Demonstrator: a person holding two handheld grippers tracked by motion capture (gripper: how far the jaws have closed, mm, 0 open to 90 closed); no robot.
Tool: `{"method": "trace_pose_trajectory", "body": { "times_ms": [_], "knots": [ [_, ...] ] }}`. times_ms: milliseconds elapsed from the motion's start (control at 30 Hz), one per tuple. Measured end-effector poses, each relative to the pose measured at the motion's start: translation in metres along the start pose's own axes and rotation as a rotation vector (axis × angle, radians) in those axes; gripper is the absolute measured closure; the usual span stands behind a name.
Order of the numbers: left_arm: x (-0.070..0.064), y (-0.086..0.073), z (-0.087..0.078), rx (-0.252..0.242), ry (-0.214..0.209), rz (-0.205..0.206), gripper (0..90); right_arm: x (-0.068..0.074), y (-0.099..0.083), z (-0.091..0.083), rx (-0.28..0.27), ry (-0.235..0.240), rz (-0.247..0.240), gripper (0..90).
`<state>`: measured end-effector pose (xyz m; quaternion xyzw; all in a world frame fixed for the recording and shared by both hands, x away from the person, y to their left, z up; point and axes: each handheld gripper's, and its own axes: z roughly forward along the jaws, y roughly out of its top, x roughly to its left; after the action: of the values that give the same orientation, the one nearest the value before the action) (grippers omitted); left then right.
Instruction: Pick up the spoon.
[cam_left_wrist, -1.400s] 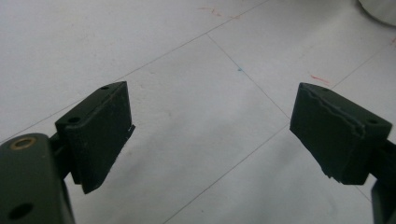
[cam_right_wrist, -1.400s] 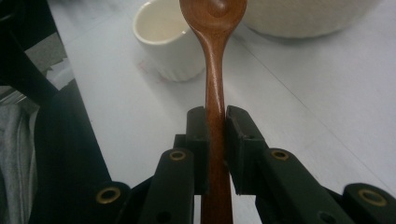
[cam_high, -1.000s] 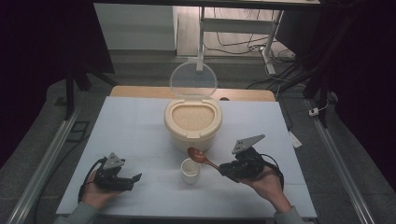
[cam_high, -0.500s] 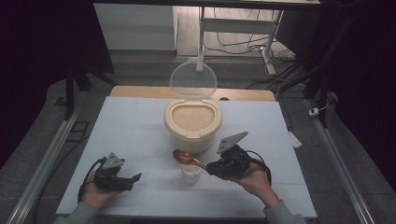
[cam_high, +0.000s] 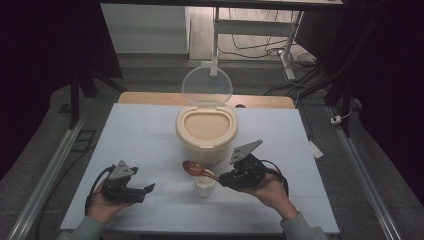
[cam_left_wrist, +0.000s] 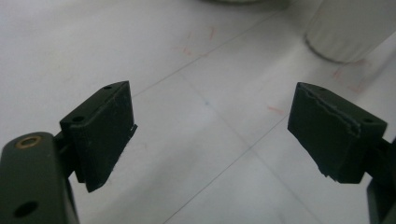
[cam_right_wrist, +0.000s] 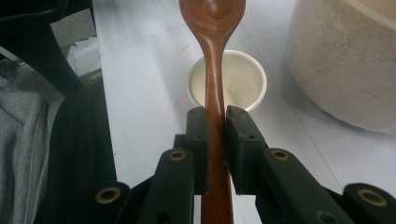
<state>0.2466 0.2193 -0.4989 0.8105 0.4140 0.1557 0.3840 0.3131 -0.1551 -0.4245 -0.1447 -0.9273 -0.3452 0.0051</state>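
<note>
Right gripper view: right tool pinches the wooden spoon over the white cup; left of that cup, left tool rests spread wide on the desk

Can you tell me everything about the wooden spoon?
The wooden spoon is reddish-brown, smooth and looks like polished wood, with an oval bowl and a slim straight handle. The right claw is shut on its handle, one black jaw pressing each side. It is held roughly level in the air, its handle passing above the small white cup, not touching it, with the bowl out past it. In the high view the bowl looks empty. The rice container stands apart from it.
</note>
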Motion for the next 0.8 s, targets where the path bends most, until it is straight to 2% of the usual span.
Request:
{"method": "trace_pose_trajectory", "body": {
  "times_ms": [133, 300, 467, 600, 800],
  "knots": [
    [-0.009, 0.017, -0.007, -0.026, -0.032, 0.021, 14.7, -0.001, 0.0, 0.001, 0.005, 0.0, 0.0, 79.2],
    [-0.025, 0.043, -0.016, -0.066, -0.075, 0.082, 15.5, 0.0, -0.001, 0.002, 0.015, 0.001, -0.006, 79.3],
    [-0.041, 0.065, -0.019, -0.066, -0.126, 0.159, 16.2, 0.002, 0.0, 0.004, 0.022, 0.002, -0.014, 79.2],
    [-0.052, 0.081, -0.017, -0.062, -0.164, 0.204, 17.0, 0.004, 0.001, 0.006, 0.02, 0.014, -0.034, 79.2],
    [-0.068, 0.101, -0.006, -0.016, -0.233, 0.284, 21.5, 0.005, 0.001, 0.009, 0.026, 0.021, -0.052, 79.2]
  ]
}}
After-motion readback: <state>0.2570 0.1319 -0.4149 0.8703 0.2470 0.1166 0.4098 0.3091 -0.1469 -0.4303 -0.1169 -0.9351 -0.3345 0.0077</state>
